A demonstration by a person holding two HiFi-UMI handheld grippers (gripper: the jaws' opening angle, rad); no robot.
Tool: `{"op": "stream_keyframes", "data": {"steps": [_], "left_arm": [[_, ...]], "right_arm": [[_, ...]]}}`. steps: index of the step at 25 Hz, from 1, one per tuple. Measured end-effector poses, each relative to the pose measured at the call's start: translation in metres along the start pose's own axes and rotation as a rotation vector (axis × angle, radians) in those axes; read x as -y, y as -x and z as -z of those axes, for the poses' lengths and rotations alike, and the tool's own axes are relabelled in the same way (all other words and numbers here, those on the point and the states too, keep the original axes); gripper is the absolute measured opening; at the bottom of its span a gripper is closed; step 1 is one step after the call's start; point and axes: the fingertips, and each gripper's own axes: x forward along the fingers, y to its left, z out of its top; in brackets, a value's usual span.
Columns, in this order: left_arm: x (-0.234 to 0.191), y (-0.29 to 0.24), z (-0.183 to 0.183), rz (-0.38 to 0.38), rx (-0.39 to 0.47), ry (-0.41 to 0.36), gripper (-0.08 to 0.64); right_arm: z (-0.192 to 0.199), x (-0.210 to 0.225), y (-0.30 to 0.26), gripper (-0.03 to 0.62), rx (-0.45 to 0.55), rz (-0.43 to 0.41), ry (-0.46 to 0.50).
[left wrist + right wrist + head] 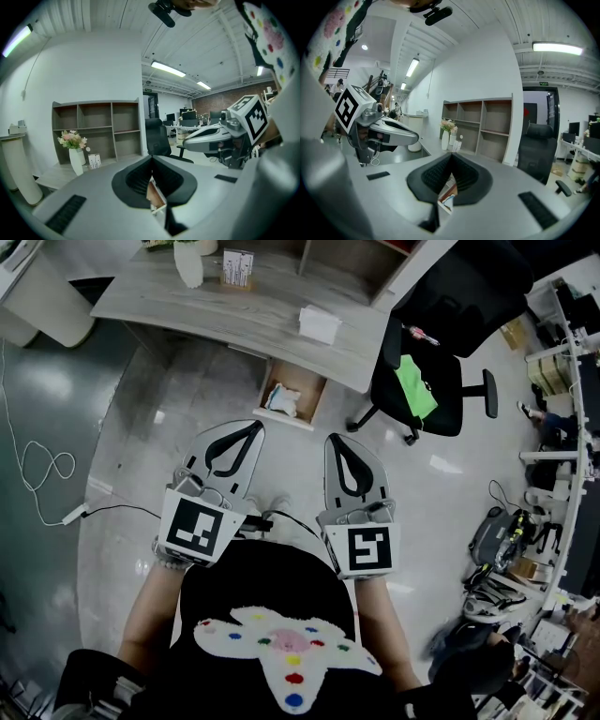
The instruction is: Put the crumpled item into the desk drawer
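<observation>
Trouble from here is mostly a matter of reach and of picking the right thing. Both grippers hang close to the person's body, well short of the counter. The left gripper (251,427) and the right gripper (336,440) each have their jaws pressed together on nothing, so neither could take anything without opening first.

The glossy grey floor (187,399) ahead looks slick, and a thin white cable (42,470) loops across it off to the left, a likely snag for a foot.

The drawer (306,381) stands pulled out beneath the counter's near edge, a shallow wooden box with thin walls. A gripper coming in low could knock its front or push it shut. In it lies a pale, rumpled wad with a bluish patch, probably the crumpled item (281,399). It looks light and springy enough to hop the wall if nudged.

On the counter (234,315), a grey wood-grain slab, a flat white square stack (320,323) by the near right corner could be mistaken for it. Farther back stand a smooth white vase (188,262) and a small printed card (237,268), both easy to tip. A black office chair (450,296) crowds the counter's right end.
</observation>
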Motion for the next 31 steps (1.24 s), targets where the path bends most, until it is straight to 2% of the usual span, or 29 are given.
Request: {"op": "stream_keyframes", "data": {"steps": [10,15,19,25,31], "left_arm": [[0.001,-0.001,-0.005,0.007,0.010,0.028,0.012],[-0.001,-0.001,0.000,-0.002,-0.001,0.001,0.012],[0.000,-0.002,-0.008,0.003,0.018,0.015,0.012],[-0.001,-0.002,-0.002,0.002,0.017,-0.005,0.012],[-0.005,-0.004,0.003,-0.012,-0.011,0.001,0.012]], "right_arm": [[0.001,-0.001,-0.001,0.005,-0.012,-0.001,0.001],[-0.002,0.001,-0.001,0.005,-0.012,0.008,0.001],[-0.002,0.001,-0.001,0.005,-0.015,0.005,0.001],[0.004,0.000,-0.002,0.005,-0.024,-0.010,0.000],[-0.001,0.000,-0.007,0.005,-0.018,-0.006,0.005]]}}
